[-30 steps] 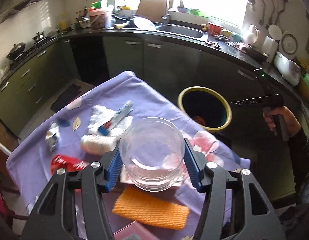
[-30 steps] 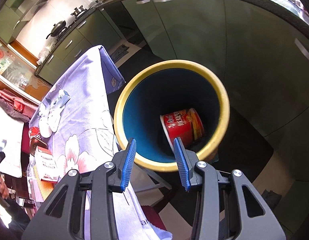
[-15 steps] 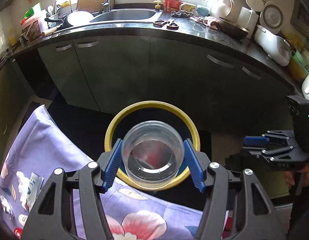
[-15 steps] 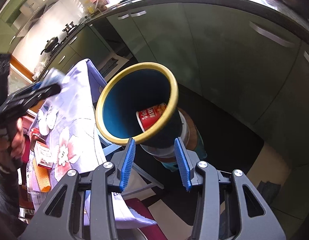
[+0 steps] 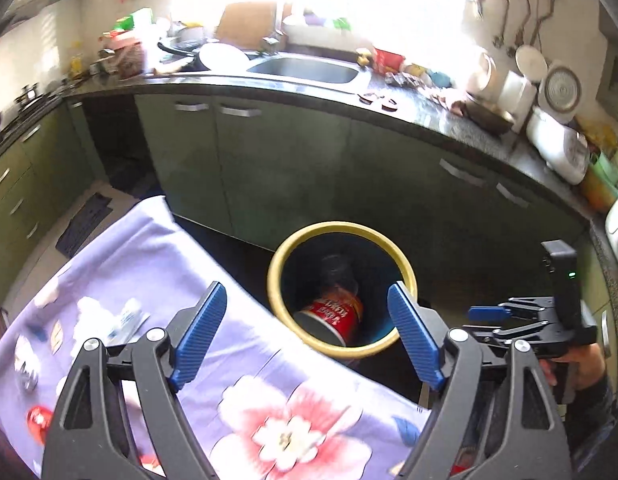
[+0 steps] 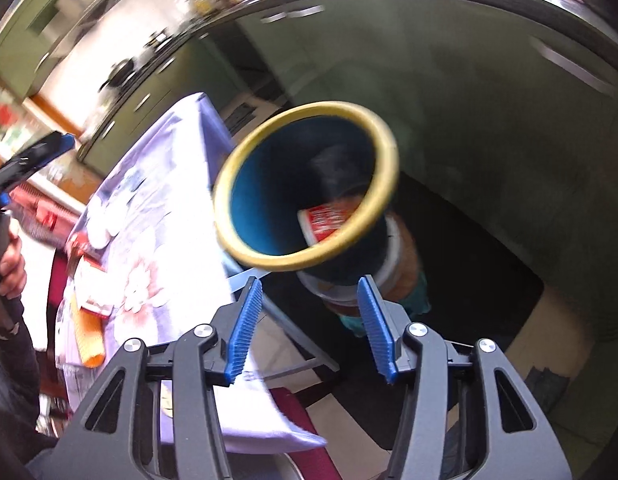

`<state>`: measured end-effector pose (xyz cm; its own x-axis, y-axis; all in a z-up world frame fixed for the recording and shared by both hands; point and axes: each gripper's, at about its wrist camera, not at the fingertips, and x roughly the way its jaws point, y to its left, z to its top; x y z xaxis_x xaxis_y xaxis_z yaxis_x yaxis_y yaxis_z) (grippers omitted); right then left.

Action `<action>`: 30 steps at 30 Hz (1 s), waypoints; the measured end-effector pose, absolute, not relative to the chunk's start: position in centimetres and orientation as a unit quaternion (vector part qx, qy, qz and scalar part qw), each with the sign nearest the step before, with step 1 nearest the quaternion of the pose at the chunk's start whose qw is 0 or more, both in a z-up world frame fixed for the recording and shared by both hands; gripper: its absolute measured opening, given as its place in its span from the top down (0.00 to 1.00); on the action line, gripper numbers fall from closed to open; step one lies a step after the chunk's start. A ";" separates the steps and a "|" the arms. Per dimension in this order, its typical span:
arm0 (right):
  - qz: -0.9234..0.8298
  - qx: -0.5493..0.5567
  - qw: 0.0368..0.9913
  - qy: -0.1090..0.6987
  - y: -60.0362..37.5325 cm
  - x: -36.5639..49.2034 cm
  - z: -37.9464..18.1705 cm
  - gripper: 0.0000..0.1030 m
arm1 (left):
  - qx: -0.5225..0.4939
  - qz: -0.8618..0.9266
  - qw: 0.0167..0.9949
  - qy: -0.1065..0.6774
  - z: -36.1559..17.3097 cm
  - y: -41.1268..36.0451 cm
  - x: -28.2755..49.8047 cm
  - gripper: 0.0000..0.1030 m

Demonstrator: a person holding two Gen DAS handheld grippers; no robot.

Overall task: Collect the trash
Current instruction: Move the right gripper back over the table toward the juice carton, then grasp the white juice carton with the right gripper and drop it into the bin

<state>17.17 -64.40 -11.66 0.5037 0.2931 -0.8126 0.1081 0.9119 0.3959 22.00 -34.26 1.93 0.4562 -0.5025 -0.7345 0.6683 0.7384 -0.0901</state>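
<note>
A yellow-rimmed dark bin (image 5: 405, 276) stands on the floor beside the table; it also shows in the right wrist view (image 6: 383, 142). Inside lie a red cup (image 5: 337, 314) and a clear plastic cup (image 5: 339, 274). My left gripper (image 5: 307, 336) is wide open and empty, above the table edge next to the bin. My right gripper (image 6: 311, 330) is open and empty, to the right of the bin. It shows in the left wrist view (image 5: 509, 318). Trash lies on the purple flowered tablecloth (image 5: 157, 264): a tube wrapper (image 5: 127, 320) and an orange foam sleeve (image 6: 89, 338).
Green kitchen cabinets (image 5: 293, 168) and a dark counter with a sink (image 5: 305, 70) stand behind the bin. A red can (image 5: 39, 420) lies at the table's left edge. A dark red stool (image 6: 309, 432) sits under the table's corner.
My left gripper carried the clear cup from the table to above the bin, then opened; the cup now lies in the bin. My right gripper drew back from the bin.
</note>
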 end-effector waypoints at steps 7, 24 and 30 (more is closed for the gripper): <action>0.205 0.093 0.844 0.486 -52.2 20.2 -9.1 0.51 | 0.075 -0.273 0.890 0.357 4.5 -22.8 17.9 0.19; 0.342 -0.141 0.817 0.443 -32.5 22.7 -12.1 0.50 | -0.004 -0.157 0.919 0.360 2.1 -7.4 11.2 0.15; 0.344 -0.149 0.810 0.451 -31.2 23.6 -13.3 0.50 | -0.024 -0.148 0.919 0.365 1.2 -5.8 10.1 0.15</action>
<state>23.61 -31.20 -13.26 0.3567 0.4220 -0.8335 -0.6910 0.7196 0.0686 10.13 -5.77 1.18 0.6900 -0.2889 -0.6637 0.2545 0.9552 -0.1512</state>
